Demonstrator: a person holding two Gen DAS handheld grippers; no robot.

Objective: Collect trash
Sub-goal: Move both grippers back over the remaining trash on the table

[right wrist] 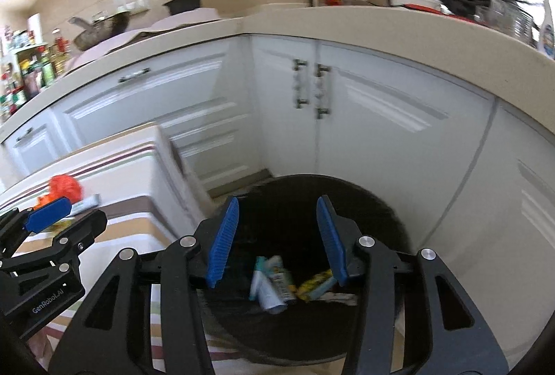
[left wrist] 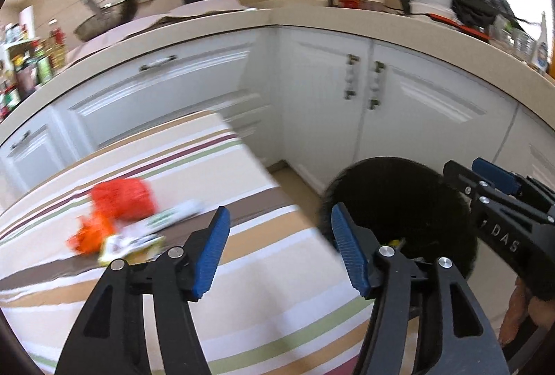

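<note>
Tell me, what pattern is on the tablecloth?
Stripes on the tablecloth: white, tan, brown, green, maroon; left wrist view.

**Readable markings**

The left gripper (right wrist: 48,212), seen from the right wrist view, carries "GenRobot.AI" in white on its black body. The right gripper (left wrist: 492,174), seen from the left wrist view, shows the letters "DAS".

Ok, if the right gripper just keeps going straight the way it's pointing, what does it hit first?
Most likely the black trash bin: the right gripper, jaws open and empty, points down into its mouth, so it would probably meet the discarded wrappers at the bottom. Depth is hard to judge.
</note>
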